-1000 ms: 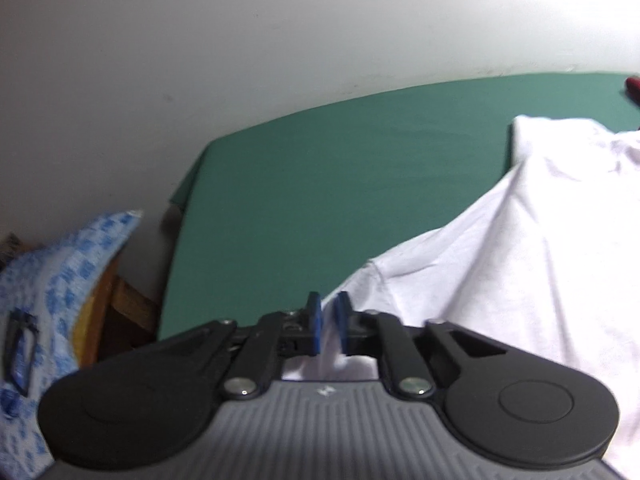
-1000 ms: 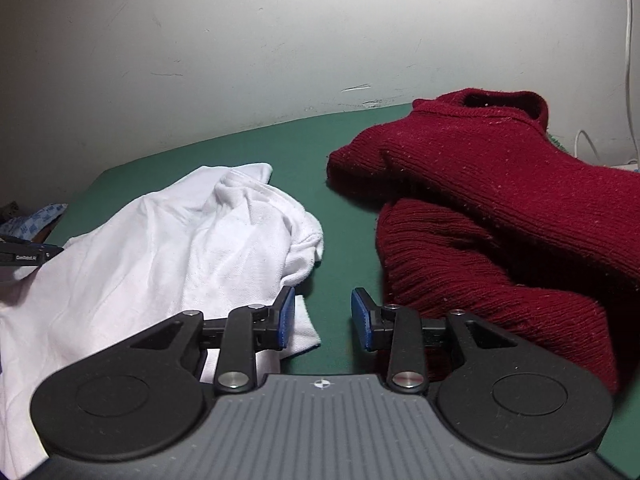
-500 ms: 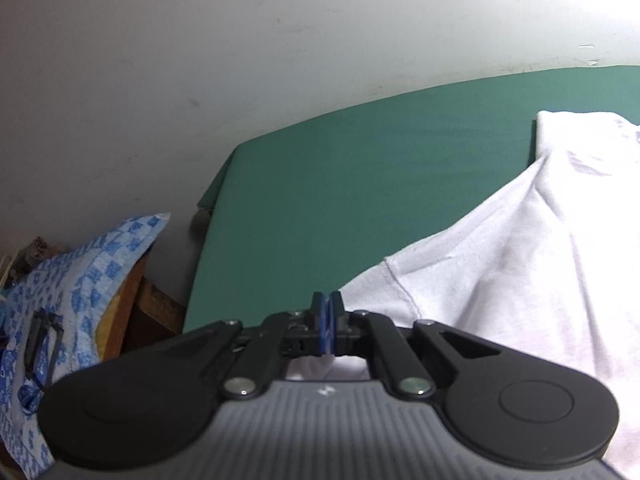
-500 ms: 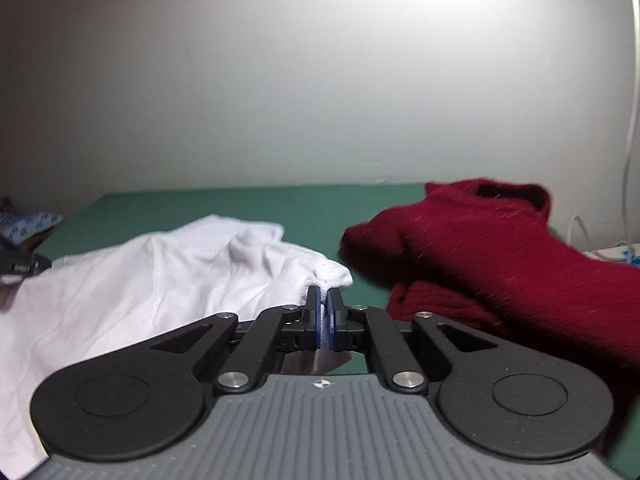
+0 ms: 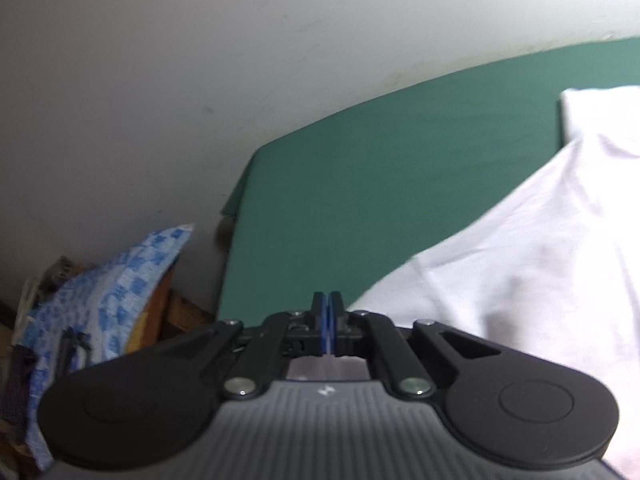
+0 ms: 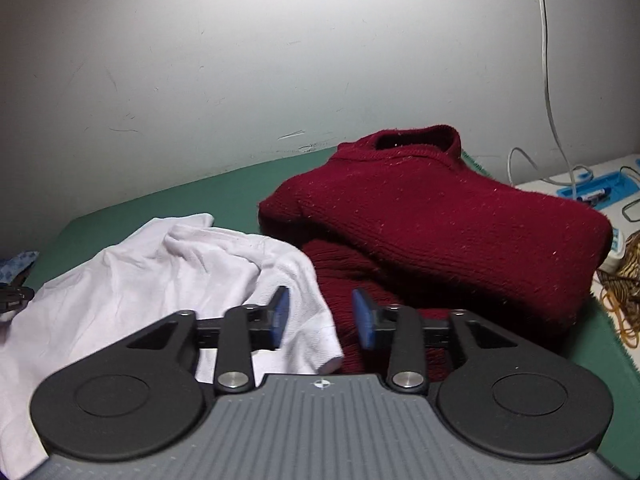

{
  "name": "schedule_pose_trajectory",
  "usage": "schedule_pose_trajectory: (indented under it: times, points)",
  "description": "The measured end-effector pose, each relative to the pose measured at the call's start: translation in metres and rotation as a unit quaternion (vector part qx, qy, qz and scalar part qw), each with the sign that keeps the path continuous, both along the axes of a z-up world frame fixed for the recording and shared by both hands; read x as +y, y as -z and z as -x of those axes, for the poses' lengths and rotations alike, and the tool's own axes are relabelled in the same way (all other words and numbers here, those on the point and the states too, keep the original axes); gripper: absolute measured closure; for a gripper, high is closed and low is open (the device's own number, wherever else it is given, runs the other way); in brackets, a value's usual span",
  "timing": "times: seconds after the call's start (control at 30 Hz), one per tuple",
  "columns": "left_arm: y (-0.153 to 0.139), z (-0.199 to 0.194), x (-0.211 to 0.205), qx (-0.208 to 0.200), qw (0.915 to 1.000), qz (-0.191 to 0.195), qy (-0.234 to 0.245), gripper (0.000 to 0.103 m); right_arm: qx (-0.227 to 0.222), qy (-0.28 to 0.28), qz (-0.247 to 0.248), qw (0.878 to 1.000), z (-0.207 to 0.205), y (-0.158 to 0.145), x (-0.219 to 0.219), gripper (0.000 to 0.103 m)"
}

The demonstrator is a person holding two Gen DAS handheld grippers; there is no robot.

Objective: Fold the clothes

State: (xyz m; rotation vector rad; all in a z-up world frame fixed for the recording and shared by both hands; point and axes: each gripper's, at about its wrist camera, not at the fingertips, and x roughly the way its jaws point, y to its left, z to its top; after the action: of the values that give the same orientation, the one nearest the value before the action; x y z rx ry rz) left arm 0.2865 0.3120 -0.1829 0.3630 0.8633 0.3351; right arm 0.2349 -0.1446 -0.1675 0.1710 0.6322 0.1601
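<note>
A white shirt (image 5: pixel 520 280) lies crumpled on the green mat (image 5: pixel 380 180). My left gripper (image 5: pixel 328 312) is shut, its blue pads pinching the shirt's near left edge, and the cloth rises in a tent toward it. In the right wrist view the shirt (image 6: pixel 160 280) lies left of a folded dark red sweater (image 6: pixel 440 220). My right gripper (image 6: pixel 320 316) hovers over the shirt's right edge with its jaws opening. The cloth lies under the gap and neither pad presses on it. The left gripper (image 6: pixel 16 296) shows at the far left edge.
A white wall runs along the back of the mat (image 6: pixel 224 188). A blue checked cloth (image 5: pixel 112 292) sits off the mat's left end. At the right are a white cable (image 6: pixel 548 80), a blue tray (image 6: pixel 600 190) and a yellowish patterned tangle (image 6: pixel 624 288).
The left gripper closed on the shirt's edge and stayed shut. The right gripper shut at the shirt's right edge half a second ago and has since opened, with that edge lying loose beneath it.
</note>
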Motion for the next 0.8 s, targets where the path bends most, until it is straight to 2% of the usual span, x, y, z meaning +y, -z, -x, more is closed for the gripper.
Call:
schedule_pose_trajectory:
  times: [0.07, 0.17, 0.27, 0.3, 0.33, 0.4, 0.43, 0.47, 0.5, 0.57, 0.67, 0.8]
  points:
    - [0.002, -0.003, 0.005, 0.001, 1.0000, -0.005, -0.002, 0.103, 0.012, -0.001, -0.025, 1.000, 0.000, 0.003, 0.004, 0.052]
    - [-0.002, 0.000, 0.010, -0.001, 0.9999, 0.014, -0.001, 0.103, 0.016, 0.004, -0.059, 0.998, 0.007, 0.003, 0.012, 0.052]
    - [0.000, 0.005, 0.009, -0.006, 0.9999, 0.006, 0.007, 0.103, 0.023, 0.027, -0.029, 0.999, 0.009, 0.007, 0.022, 0.050]
    - [0.000, 0.004, 0.010, -0.005, 0.9999, 0.008, 0.005, 0.103, 0.027, 0.037, -0.007, 0.999, 0.006, 0.012, 0.025, 0.059]
    - [-0.005, 0.005, 0.012, -0.012, 0.9998, 0.018, 0.003, 0.103, 0.027, 0.043, 0.005, 0.999, 0.004, 0.016, 0.025, 0.076]
    - [-0.018, 0.010, 0.014, -0.032, 0.9988, 0.038, -0.001, 0.103, 0.031, 0.053, 0.010, 0.998, 0.000, 0.019, 0.021, 0.100]
    - [-0.028, 0.015, 0.014, -0.045, 0.9977, 0.050, 0.001, 0.103, 0.031, 0.057, -0.002, 0.998, -0.001, 0.015, 0.017, 0.100]
    - [-0.037, 0.020, 0.015, -0.054, 0.9964, 0.064, 0.007, 0.099, 0.029, 0.058, -0.025, 0.998, 0.001, 0.008, 0.012, 0.100]
    - [-0.045, 0.023, 0.016, -0.059, 0.9955, 0.072, 0.016, 0.089, 0.021, 0.059, -0.034, 0.997, 0.002, 0.000, 0.009, 0.100]
    - [-0.056, 0.028, 0.016, -0.063, 0.9949, 0.073, 0.030, 0.086, -0.004, 0.058, -0.019, 0.998, 0.004, -0.022, 0.008, 0.100]
    - [-0.060, 0.026, 0.009, -0.049, 0.9961, 0.056, 0.047, 0.085, -0.036, 0.064, 0.027, 0.997, -0.011, -0.055, 0.006, 0.100]
    - [-0.045, 0.022, 0.000, -0.019, 0.9974, 0.046, 0.051, 0.083, -0.071, 0.073, 0.115, 0.988, -0.042, -0.089, 0.005, 0.100]
